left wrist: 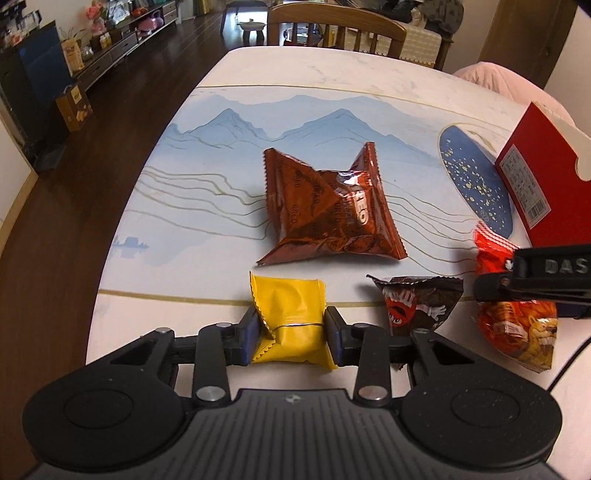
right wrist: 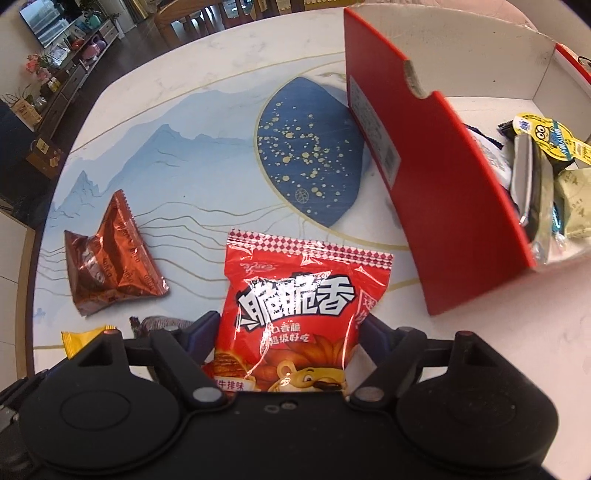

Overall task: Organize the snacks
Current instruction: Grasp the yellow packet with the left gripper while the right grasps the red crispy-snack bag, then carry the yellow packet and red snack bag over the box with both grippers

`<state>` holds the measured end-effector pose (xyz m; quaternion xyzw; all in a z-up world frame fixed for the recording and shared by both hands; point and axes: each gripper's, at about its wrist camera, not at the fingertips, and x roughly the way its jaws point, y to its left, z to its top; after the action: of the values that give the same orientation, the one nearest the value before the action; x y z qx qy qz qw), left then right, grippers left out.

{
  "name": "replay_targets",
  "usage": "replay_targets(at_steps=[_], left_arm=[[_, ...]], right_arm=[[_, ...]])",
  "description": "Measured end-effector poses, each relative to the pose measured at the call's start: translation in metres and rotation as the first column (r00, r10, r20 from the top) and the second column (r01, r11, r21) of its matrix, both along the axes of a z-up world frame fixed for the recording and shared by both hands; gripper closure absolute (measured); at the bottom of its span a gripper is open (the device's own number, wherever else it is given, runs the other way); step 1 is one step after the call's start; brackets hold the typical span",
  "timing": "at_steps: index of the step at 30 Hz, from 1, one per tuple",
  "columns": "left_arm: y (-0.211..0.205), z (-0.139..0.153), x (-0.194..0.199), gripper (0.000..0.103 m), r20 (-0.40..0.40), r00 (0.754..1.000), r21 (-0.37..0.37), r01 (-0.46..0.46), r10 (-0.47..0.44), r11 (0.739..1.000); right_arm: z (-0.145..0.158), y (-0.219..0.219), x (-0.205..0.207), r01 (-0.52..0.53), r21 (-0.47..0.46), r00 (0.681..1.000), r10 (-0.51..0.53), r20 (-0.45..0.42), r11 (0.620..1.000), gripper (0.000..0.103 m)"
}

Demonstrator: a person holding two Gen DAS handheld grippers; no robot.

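My left gripper (left wrist: 291, 332) is shut on a yellow snack packet (left wrist: 291, 317) at the table's near edge. My right gripper (right wrist: 290, 332) is shut on a red snack bag with a lion print (right wrist: 295, 310); the bag also shows in the left wrist view (left wrist: 517, 321). A brown Oreo packet (left wrist: 332, 206) lies in the middle of the table and shows in the right wrist view (right wrist: 110, 262). A dark M&M's packet (left wrist: 417, 302) lies right of my left gripper. A red box (right wrist: 417, 155) stands open to the right, with several packets (right wrist: 535, 177) inside.
The table (left wrist: 314, 74) carries a mat with blue mountains and a dark blue disc (right wrist: 310, 155). A wooden chair (left wrist: 332, 26) stands at the far edge. The floor drops off on the left. A pink cushion (left wrist: 498, 81) sits at the far right.
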<state>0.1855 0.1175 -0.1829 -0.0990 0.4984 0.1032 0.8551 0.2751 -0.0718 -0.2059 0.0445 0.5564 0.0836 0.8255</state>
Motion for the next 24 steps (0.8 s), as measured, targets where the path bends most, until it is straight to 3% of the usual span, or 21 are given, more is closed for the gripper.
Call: replay_targets(at_steps=[10, 24], left_arm=[[0.009, 0.021, -0.022, 0.067, 0.014, 0.999, -0.065, -0.048, 0.049, 0.997], [-0.027, 0.09, -0.036, 0.067, 0.103, 0.994, -0.074, 0.03, -0.022, 0.997]], right_arm=[[0.028, -0.019, -0.028, -0.069, 0.052, 0.997, 0.067, 0.031, 0.996, 0.024], [0.085, -0.056, -0.055, -0.166, 0.011, 0.976, 0.163, 0.145, 0.986, 0.024]])
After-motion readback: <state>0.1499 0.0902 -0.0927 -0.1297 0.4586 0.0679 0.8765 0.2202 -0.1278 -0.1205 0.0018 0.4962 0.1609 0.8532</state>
